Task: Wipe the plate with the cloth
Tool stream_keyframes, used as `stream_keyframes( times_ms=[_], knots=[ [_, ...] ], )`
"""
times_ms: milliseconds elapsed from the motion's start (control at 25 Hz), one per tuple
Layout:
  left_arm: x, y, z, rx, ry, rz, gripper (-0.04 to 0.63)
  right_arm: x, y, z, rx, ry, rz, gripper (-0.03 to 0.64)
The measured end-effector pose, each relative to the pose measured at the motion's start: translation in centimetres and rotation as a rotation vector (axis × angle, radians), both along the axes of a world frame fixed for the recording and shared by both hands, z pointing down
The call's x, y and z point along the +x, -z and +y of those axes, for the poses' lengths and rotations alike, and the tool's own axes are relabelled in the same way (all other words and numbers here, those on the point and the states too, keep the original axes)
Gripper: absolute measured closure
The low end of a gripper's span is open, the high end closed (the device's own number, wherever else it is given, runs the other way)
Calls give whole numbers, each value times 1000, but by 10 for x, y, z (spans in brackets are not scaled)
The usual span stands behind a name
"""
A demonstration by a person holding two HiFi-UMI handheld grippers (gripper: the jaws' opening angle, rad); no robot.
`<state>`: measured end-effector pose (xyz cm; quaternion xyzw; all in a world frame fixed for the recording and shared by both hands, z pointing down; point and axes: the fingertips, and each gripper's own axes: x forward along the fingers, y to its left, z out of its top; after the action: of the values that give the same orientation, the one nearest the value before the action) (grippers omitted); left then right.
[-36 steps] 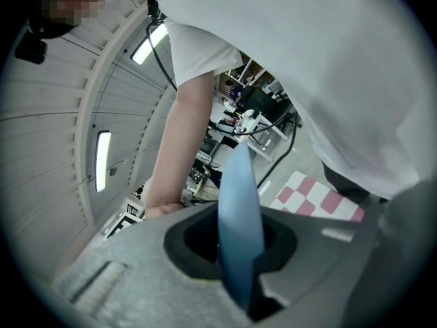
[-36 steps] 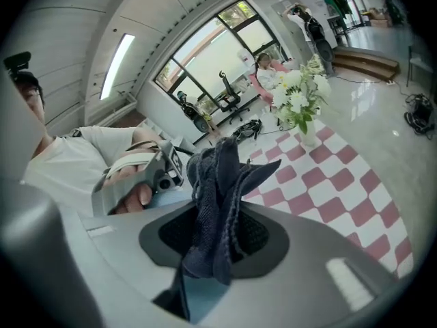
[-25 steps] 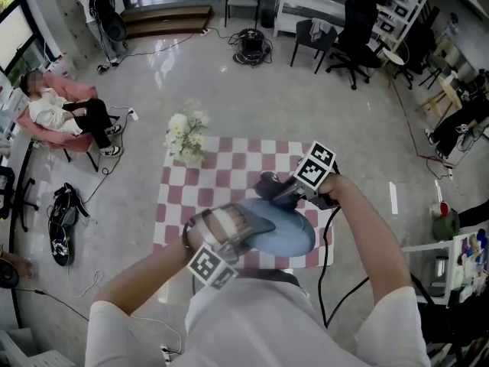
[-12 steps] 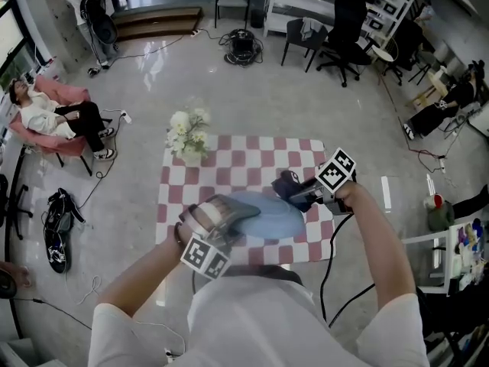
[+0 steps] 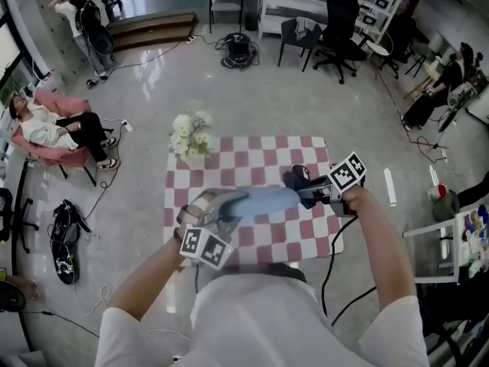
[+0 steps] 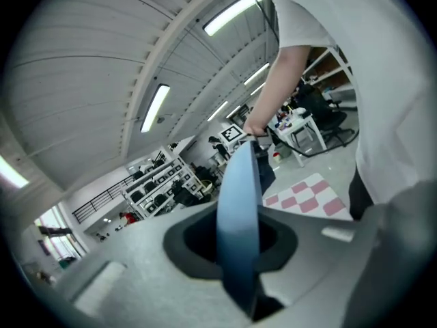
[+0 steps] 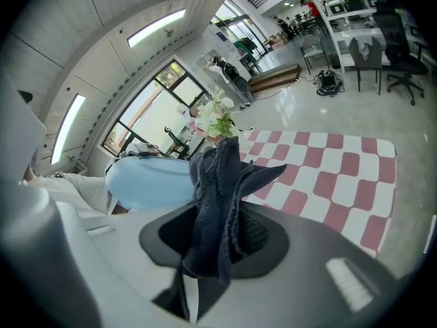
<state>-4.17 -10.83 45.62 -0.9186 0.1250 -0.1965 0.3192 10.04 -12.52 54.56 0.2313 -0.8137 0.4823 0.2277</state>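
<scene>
While the left hand-held gripper (image 5: 219, 207) is clamped on the rim of the pale blue plate (image 5: 263, 199), the right hand-held gripper (image 5: 312, 190) has its jaws pressed together on a bunched dark cloth (image 5: 296, 178). In the left gripper view, the plate (image 6: 239, 197) runs edge-on out of the closed jaws. In the right gripper view, the cloth (image 7: 220, 203) stands up from between the jaws in loose folds, with the plate (image 7: 147, 183) just beside it on the left.

From the head view, the plate is lifted off the red-and-white chequered worktop (image 5: 252, 163) and tipped nearly onto its edge. The cloth sits at its far right end. I cannot tell whether cloth and plate are touching or only close.

By my reading, both grasps are done and the two things have been brought together, so the preparation is complete. The wiping itself is either just under way or yet to start; no part of the plate shows as cleaned or dirty. The strokes across the plate's face are left. A vase of white flowers (image 5: 189, 138) stands at the worktop's far left corner, well apart from the work.
</scene>
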Motion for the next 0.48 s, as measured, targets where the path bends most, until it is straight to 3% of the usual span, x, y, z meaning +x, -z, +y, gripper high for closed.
stream_keyframes(
  times_ms=[280,480],
  knots=[
    [-14,-6,-14,-106,70,41,552,1,2,-7,30,-97,-26,491],
    [-21,-5,-22,-176,110,83,552,-8,-2,-7,45,-110,-31,491]
  ],
)
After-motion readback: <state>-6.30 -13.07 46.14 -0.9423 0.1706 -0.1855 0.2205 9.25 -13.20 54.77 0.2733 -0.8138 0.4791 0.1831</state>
